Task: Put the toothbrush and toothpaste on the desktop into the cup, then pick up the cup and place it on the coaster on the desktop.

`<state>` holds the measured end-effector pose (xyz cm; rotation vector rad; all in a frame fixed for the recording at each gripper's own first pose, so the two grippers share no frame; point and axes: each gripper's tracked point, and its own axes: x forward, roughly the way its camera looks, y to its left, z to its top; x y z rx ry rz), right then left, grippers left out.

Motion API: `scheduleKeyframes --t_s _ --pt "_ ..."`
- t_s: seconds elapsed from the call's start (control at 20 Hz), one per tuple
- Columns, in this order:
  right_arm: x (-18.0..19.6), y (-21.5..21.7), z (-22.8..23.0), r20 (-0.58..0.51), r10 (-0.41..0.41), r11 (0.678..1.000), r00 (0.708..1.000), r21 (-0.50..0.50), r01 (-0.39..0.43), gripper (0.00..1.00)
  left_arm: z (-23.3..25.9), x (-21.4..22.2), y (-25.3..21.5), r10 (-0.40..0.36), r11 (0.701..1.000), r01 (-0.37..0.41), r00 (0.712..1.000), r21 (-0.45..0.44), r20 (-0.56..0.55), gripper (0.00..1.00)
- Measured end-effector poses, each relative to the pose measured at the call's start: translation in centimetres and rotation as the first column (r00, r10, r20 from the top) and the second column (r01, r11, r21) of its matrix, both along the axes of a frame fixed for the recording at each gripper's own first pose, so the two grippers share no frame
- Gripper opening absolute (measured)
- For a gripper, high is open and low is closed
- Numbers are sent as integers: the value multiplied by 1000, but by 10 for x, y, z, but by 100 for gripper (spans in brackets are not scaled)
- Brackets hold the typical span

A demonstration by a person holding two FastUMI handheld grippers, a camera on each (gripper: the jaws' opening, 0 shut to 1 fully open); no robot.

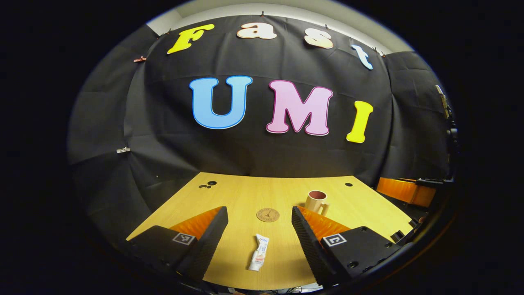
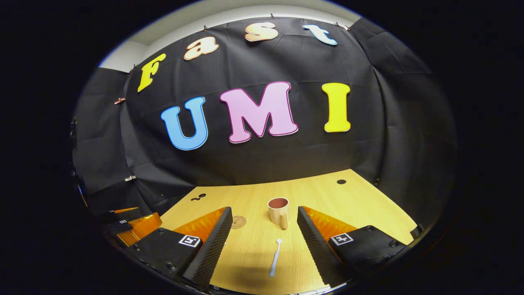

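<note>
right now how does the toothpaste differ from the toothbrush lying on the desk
The toothpaste tube is wide, flat and crinkled, white with printed colour; the toothbrush is thin, plain and pale. The toothpaste tube lies between the open left gripper's fingers, the toothbrush between the open right gripper's. Both lie flat on the wooden desktop, outside the cup.

Pale wooden desktop (image 1: 368, 205), with dark round holes (image 1: 208, 185) near far left corner. One more hole (image 2: 341, 181) at far right.
</note>
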<state>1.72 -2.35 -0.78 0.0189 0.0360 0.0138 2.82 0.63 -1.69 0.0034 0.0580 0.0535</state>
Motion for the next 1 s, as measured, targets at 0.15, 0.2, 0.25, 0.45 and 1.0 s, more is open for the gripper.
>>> scheduleKeyframes --t_s 0.15,0.2,0.25,0.45,1.0 --pt "8 -3 0 -4 1 1000 1000 4 -1 98 3 10 0 -16 1000 16 1000 -5 3 98" --pt "11 -4 -1 -9 4 1000 1000 2 -4 98 1 13 -1 -18 1000 18 1000 -5 2 98" --pt "13 -3 -3 -16 8 1000 1000 0 -8 98 0 17 -2 -23 1000 23 1000 -8 -3 98" --pt "27 -8 -6 -34 22 1000 999 1 -22 98 -17 36 -9 -44 999 43 998 -33 -48 98" --pt "76 -28 -41 -173 93 995 981 -4 -95 98 -109 82 7 -19 1000 13 964 -22 -266 98"
